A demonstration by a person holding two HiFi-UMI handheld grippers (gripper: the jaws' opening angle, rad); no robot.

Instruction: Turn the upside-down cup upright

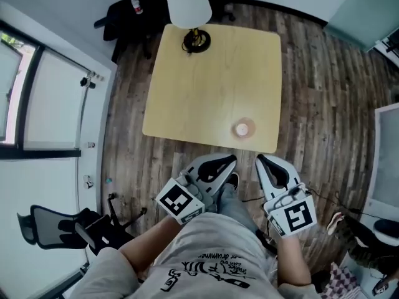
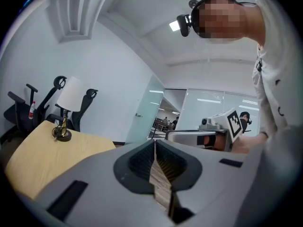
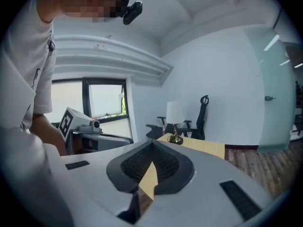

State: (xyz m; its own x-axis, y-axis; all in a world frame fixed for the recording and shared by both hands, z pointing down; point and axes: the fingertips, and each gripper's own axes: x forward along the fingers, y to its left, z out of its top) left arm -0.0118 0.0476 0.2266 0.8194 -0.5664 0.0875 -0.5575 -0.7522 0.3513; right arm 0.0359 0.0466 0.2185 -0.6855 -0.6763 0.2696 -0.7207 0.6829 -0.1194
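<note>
While we hold both tools close to the body, the small pale pinkish cup [image 1: 244,128] stands on the square light-wood counter [image 1: 187,86]. It is at the opposite side from the white-shaded brass-footed lamp [image 1: 188,5], close to the counter's edge. The left hand-held gripper [image 1: 230,161] and the right hand-held gripper [image 1: 260,159] sit farther still from the lamp, off that edge and over our lap. Each is clenched on nothing, its jaws meeting with only a sliver of wood showing through.

The cup lies ahead of both tips, toward the lamp, roughly between them. We judge neither hand clearly nearer, though the cup sits slightly to the right hand's side of the counter. Its long axis runs upright, so from overhead we see it end-on as a small ring with a warm centre. We cannot tell whether that is a base or an open mouth.

Neither gripper view shows the cup, since each tool's grey body blocks the lower field. They show only the lamp, a strip of counter and the other tool's marker cube.
</note>
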